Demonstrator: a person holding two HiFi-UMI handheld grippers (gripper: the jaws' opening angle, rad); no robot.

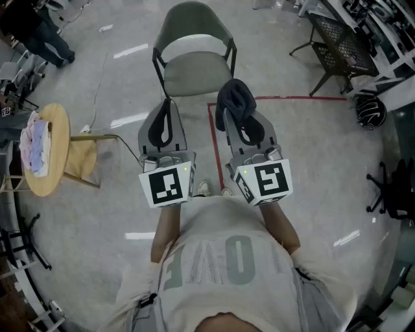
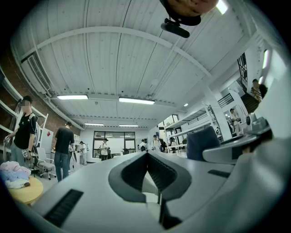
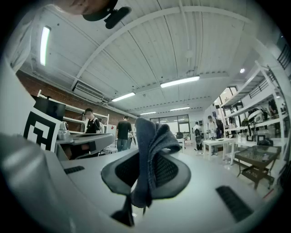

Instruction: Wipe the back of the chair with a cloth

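Observation:
A grey-green chair with a black frame stands on the floor ahead of me, its curved back on the far side. A dark blue cloth bunches over the tip of my right gripper, which is shut on it, just right of the seat's front edge. In the right gripper view the cloth stands up between the pads of that gripper. My left gripper is shut with nothing in it, near the seat's front left corner. Its jaws meet, pointing across the room. The chair shows in neither gripper view.
A round wooden table holding folded cloths stands at the left. Red tape marks the floor right of the chair. A black mesh table and a helmet are at the upper right. A person stands at the upper left.

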